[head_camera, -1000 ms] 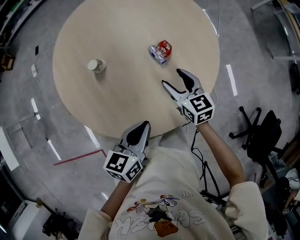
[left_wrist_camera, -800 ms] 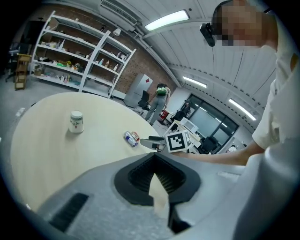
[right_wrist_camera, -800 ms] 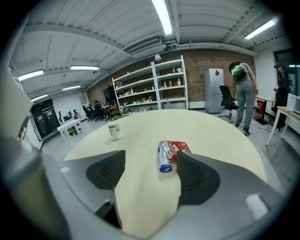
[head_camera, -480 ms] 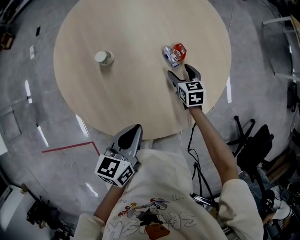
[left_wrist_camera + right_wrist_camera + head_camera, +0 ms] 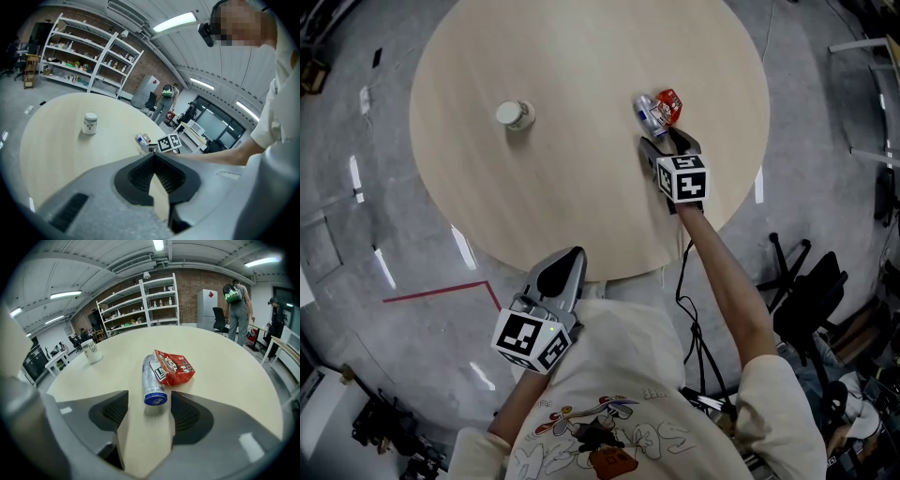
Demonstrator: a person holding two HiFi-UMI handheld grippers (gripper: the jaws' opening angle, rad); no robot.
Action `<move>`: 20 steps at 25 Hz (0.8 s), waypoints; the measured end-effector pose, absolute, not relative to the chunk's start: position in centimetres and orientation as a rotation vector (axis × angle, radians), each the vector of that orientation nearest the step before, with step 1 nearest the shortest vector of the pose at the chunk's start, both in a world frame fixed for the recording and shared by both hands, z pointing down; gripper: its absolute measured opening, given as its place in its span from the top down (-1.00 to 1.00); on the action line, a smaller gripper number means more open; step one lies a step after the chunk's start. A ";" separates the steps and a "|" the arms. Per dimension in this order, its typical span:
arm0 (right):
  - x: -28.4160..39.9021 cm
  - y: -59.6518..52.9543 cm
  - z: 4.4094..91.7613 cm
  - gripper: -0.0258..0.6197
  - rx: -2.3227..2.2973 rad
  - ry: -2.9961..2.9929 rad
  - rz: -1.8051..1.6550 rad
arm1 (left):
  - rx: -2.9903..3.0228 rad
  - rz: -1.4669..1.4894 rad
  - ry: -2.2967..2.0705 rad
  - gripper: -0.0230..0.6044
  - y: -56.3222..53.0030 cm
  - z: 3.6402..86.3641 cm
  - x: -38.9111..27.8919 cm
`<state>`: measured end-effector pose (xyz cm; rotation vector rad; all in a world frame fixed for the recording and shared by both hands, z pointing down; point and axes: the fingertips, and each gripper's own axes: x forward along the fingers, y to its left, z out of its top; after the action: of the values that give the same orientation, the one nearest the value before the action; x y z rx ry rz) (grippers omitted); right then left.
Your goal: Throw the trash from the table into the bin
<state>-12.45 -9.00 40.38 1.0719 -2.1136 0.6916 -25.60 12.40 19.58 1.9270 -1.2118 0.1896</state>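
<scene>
Ceiling strip lights [image 5: 176, 21] are lighting the room brightly and evenly. The glossy floor [image 5: 384, 267] is reflecting them as white streaks beside the surface [image 5: 581, 216]. The can [image 5: 152, 378] is casting only a short, soft shadow. Both gripper views are bowing straight lines strongly and darkening to black at the corners. The nearest jaw housings are rendering slightly soft, and the head view is rendering sharp.

Table [image 5: 581, 216]: was pale beige with a faint wood grain.
Can [image 5: 153, 378]: was silver with blue print and a blue end.
Packet [image 5: 174, 366]: was red with white and black print.
Cup [image 5: 515, 114]: was white with dark lettering.
Left gripper [image 5: 573, 255]: was grey with black ribbed pads; its cube bore black-and-white square markers.
Floor [image 5: 422, 347]: was grey, crossed by a red line.
</scene>
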 end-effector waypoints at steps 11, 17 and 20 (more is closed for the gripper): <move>-12.6 -8.6 39.4 0.45 1.076 -2.119 0.559 | 1.968 0.270 -1.284 0.91 9.8 21.0 -26.0; -13.7 -7.9 38.4 0.45 1.034 -2.146 0.554 | 1.957 0.276 -1.311 0.91 8.8 21.6 -27.2; -14.5 -7.1 37.5 0.45 1.010 -2.181 0.567 | 1.970 0.266 -1.300 0.91 8.6 21.8 -27.2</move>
<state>-14.54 -7.07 37.48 1.0104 -2.1814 0.5669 -27.25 8.63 21.80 1.9695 -1.2996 0.2663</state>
